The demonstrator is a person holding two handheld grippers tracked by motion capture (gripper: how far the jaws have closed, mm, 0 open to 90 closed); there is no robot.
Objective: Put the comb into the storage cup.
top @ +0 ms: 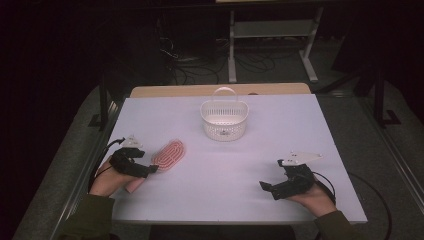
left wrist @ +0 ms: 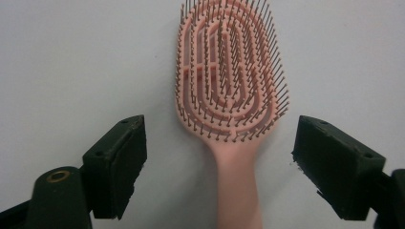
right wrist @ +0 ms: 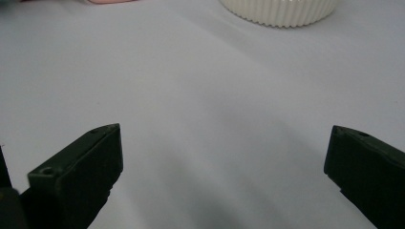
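Observation:
A pink hairbrush (top: pixel 168 155) lies bristles up on the white table (top: pixel 225 165), at its left side. In the left gripper view the hairbrush (left wrist: pixel 228 90) has its handle running down between the two black jaws, which stand apart from it on both sides. My left gripper (top: pixel 150 170) is open over the handle. My right gripper (top: pixel 267 188) rests at the table's front right, open with nothing between its jaws; in its own view the right gripper (right wrist: pixel 224 176) faces bare table.
A white slotted basket (top: pixel 224 119) with a hoop handle stands at the middle back of the table; its base (right wrist: pixel 279 10) shows at the top of the right gripper view. Beyond the table are a wooden edge, cables and a metal frame on the dark floor.

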